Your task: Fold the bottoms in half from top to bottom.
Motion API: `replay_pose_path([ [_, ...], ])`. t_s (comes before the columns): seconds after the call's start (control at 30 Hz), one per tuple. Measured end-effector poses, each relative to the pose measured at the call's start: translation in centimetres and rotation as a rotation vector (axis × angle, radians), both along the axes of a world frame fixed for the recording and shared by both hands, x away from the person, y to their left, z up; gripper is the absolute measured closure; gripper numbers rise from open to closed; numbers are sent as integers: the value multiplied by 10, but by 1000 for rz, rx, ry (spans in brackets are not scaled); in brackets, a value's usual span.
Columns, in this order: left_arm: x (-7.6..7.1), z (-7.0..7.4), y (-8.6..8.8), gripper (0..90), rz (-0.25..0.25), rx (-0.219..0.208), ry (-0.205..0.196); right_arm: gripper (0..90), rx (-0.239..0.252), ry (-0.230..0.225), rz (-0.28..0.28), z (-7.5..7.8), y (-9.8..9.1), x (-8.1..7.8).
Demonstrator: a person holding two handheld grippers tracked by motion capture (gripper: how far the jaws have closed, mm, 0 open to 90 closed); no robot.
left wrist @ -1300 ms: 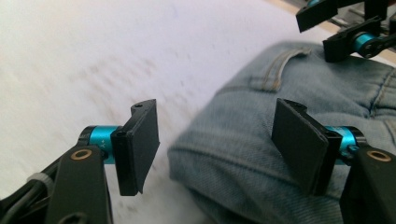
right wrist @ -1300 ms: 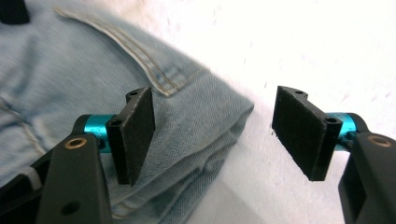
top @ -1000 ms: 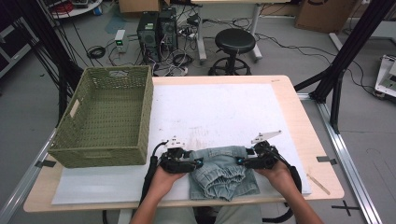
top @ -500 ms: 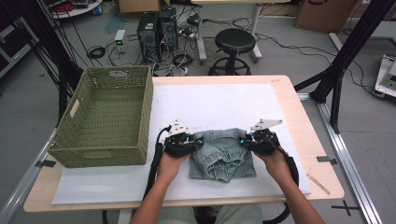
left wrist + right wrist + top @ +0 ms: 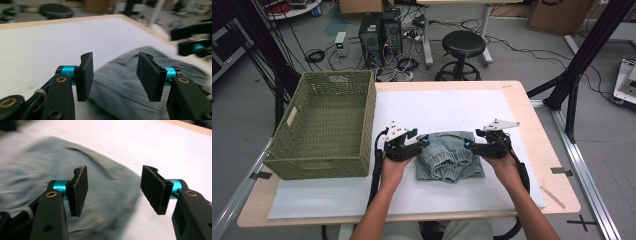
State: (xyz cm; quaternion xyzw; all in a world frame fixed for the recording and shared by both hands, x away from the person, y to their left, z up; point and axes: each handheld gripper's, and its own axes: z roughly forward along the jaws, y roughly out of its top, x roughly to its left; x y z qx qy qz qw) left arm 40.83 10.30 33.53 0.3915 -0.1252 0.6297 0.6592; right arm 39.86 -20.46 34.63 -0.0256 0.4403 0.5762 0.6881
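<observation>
— Jeans (image 5: 450,156), folded, lie on the near middle of the white mat (image 5: 452,110)!
— Left gripper (image 5: 421,143) and right gripper (image 5: 470,145) flank them, jaws just opening, nothing clamped. Far left, the wicker basket (image 5: 324,125).

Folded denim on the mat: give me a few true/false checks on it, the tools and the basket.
1. The folded denim garment lies on the white mat. True.
2. The left tool is clamped on the denim. False: its jaws have just been opening and stand apart, with nothing pressed between the pads.
3. The green woven basket holds the denim. False: nothing lies in it, and the denim sits to its right on the mat.
4. The right tool is open above the denim. True.
5. The two tools flank the denim, one at each side. True.
</observation>
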Motion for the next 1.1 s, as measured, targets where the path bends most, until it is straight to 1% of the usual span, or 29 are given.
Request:
replay_pose_path([
  [0.07,4,-3,-10,470,11,55,14,399,-58,28,1,-4,7,1],
  [0.1,6,-4,-13,463,13,70,22,405,-93,39,-6,-6,11,3],
  [0.13,8,-5,-16,457,21,87,28,406,-111,50,-12,-7,14,4],
  [0.17,12,-7,-21,457,48,106,42,408,-133,62,-13,-7,17,5],
  [0.2,15,-9,-23,456,57,114,50,409,-169,82,-12,-8,21,8],
  [0.27,20,-11,-24,444,71,118,74,409,-211,112,-46,-8,28,13],
  [0.3,21,-12,-24,443,84,120,83,409,-224,119,-62,-8,31,16],
  [0.33,22,-13,-24,443,100,124,85,410,-226,125,-74,-8,33,17],
  [0.4,24,-16,-24,443,103,128,78,410,-233,135,-83,-8,34,20],
  [0.43,25,-17,-24,443,107,131,82,411,-238,126,-87,-9,34,21],
  [0.53,29,-21,-24,450,122,144,84,413,-249,134,-97,-12,34,24],
  [0.63,33,-26,-22,473,115,150,85,413,-269,156,-71,-14,30,27],
  [0.77,36,-31,-21,504,108,151,82,413,-285,144,-74,-18,28,28],
  [0.87,35,-32,-21,507,102,152,82,410,-291,142,-78,-21,28,26],
  [0.9,34,-32,-21,507,99,150,77,409,-293,136,-74,-21,27,25],
  [0.93,32,-32,-19,503,79,146,71,408,-293,129,-67,-22,25,23],
  [0.97,29,-32,-17,493,61,137,70,408,-281,100,-44,-24,22,19],
  [1.03,24,-32,-12,462,29,109,49,405,-246,48,8,-28,12,10],
  [1.07,22,-32,-9,444,17,96,31,407,-222,18,21,-30,5,6],
  [1.1,21,-32,-7,421,7,83,19,421,-198,2,31,-32,-2,4],
])
